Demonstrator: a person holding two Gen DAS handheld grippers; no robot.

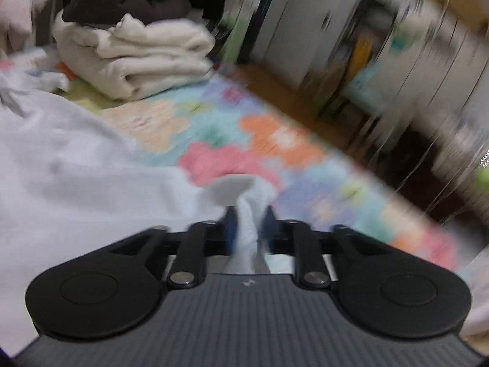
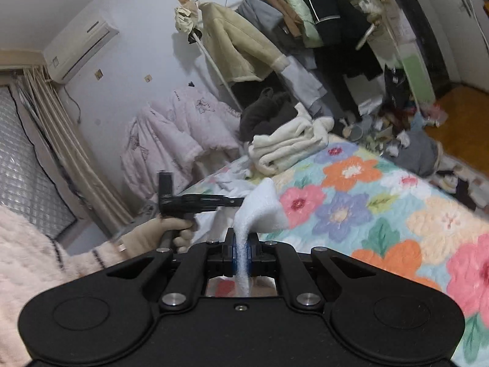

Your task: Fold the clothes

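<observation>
I'm mid-fold on a soft white fleecy garment (image 2: 262, 205), lifted above the bed with the flower-patterned quilt (image 2: 382, 202). My right claw (image 2: 241, 244) is pinched tight on a bunched edge of it. My left claw (image 1: 247, 217) has a twist of the same cloth running between its fingers; in the right wrist view its tips reach the garment's far corner, though the left view is too blurred to say whether the pads press. I judge this the spread-and-lay stage: next I need both corners drawn apart, then lowered flat.

The quilt ahead is open. A stack of folded cream towels (image 2: 284, 143) sits near the far edge, the bed's right edge drops to a cluttered floor, and a clothes rack (image 2: 275, 30) stands beyond.
</observation>
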